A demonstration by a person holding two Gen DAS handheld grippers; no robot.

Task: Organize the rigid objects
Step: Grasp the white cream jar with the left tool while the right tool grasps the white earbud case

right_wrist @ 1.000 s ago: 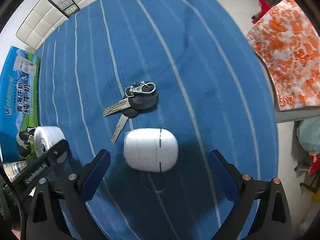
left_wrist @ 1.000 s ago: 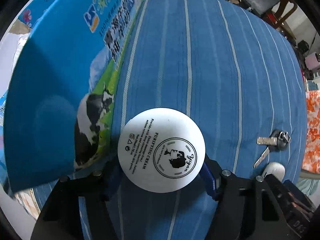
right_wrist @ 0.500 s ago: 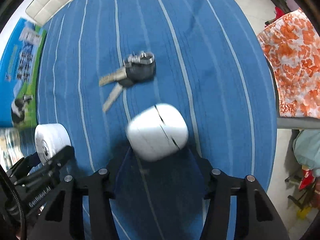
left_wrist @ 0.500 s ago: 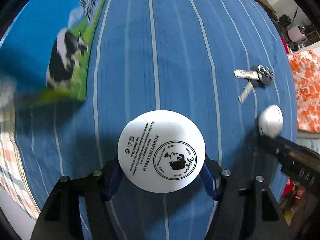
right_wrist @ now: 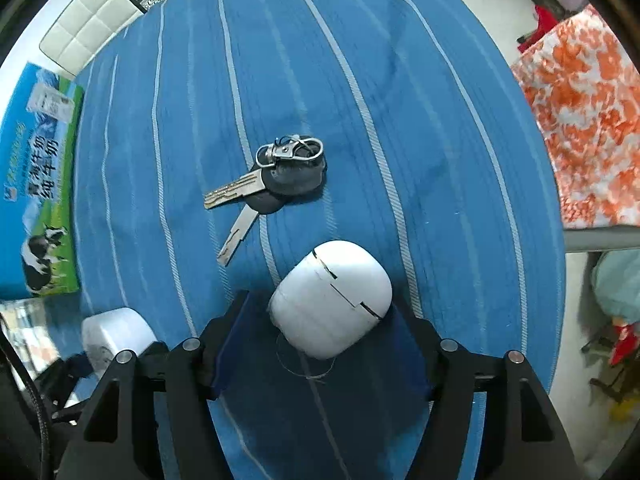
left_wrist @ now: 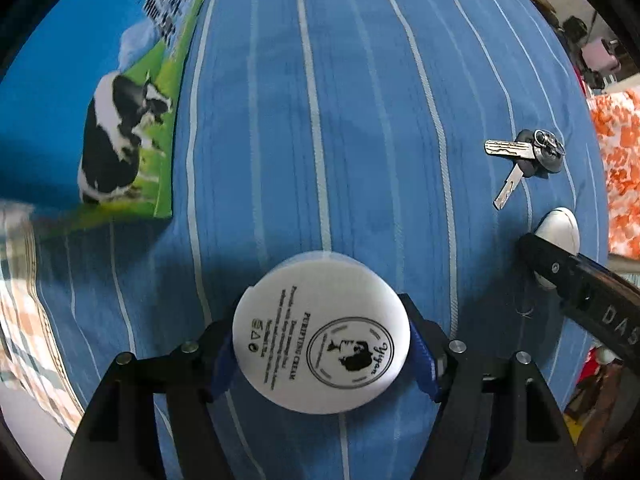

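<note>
My left gripper [left_wrist: 322, 354] is shut on a round white cream jar [left_wrist: 320, 332] with black print, held above the blue striped cloth [left_wrist: 360, 120]. My right gripper [right_wrist: 320, 332] is shut on a white oval case [right_wrist: 332, 304], tilted between the blue pads. A bunch of keys with a black fob [right_wrist: 276, 184] lies on the cloth just beyond the case; it also shows in the left wrist view [left_wrist: 524, 156]. The jar also shows at the lower left of the right wrist view [right_wrist: 116, 332], and the white case at the right of the left wrist view [left_wrist: 560, 228].
A blue and green milk carton box [left_wrist: 100, 100] with a cow picture lies on the cloth's left side, also in the right wrist view [right_wrist: 36, 184]. An orange-and-white patterned fabric [right_wrist: 580, 120] lies off the right edge. White padded chairs [right_wrist: 88, 20] stand at the far end.
My right gripper has closed on the white case, which has tilted between the pads. My left gripper has moved with the jar away from the milk box toward the right.
</note>
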